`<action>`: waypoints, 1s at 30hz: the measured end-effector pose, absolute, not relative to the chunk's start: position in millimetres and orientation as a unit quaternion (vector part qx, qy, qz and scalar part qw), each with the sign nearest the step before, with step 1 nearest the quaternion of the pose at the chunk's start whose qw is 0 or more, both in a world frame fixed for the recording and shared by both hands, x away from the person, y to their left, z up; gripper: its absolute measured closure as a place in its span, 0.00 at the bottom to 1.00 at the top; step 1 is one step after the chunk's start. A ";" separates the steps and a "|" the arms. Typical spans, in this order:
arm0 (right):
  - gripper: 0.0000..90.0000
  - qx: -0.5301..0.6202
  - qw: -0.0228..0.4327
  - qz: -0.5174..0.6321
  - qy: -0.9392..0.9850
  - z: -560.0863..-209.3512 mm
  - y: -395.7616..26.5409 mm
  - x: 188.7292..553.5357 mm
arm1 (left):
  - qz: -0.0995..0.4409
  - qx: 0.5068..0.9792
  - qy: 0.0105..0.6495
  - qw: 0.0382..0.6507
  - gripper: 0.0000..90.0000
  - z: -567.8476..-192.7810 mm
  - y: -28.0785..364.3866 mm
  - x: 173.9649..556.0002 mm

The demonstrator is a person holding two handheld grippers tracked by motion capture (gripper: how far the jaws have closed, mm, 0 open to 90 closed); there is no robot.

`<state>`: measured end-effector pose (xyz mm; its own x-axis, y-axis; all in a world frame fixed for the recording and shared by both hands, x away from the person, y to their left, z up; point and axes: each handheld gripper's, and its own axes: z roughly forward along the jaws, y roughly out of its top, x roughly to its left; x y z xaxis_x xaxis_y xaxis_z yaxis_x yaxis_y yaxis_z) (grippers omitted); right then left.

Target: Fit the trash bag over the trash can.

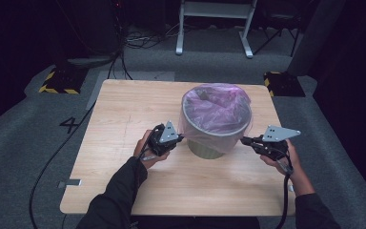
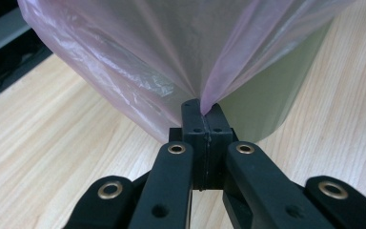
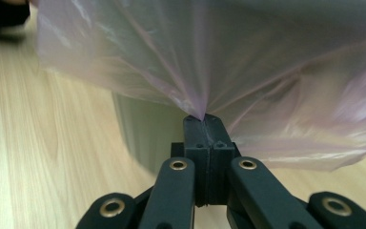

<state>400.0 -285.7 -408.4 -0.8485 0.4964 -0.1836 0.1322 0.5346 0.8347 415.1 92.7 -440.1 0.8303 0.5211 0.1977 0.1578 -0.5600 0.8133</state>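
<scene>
The left gripper (image 2: pixel 203 112) has its jaws pressed together on a pinch of the pink bag (image 2: pixel 138 57), thin, translucent and creased, pulled to a point at the tips. The right gripper (image 3: pixel 204 119) clamps the bag (image 3: pixel 267 71) the same way on the opposite side. The bag (image 1: pixel 217 112) lines a round grey-green bin (image 1: pixel 205 149) and drapes over its rim, hanging down the outer wall. The bin stands on the wooden table (image 1: pixel 124 114), right of centre, between the two grippers (image 1: pixel 180 138) (image 1: pixel 244 140).
</scene>
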 end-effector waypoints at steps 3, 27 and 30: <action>1.00 0.194 0.196 0.431 0.859 -416.7 -286.3 402.7 | 0.209 0.860 0.205 0.417 1.00 -446.7 93.1 418.4; 0.31 0.225 0.231 0.534 0.781 -303.1 -317.0 374.7 | 0.157 0.861 0.285 0.391 0.17 -467.3 146.2 371.4; 0.33 0.220 0.229 0.530 0.787 -287.1 -297.6 387.6 | 0.152 0.865 0.283 0.385 0.17 -477.6 147.0 362.2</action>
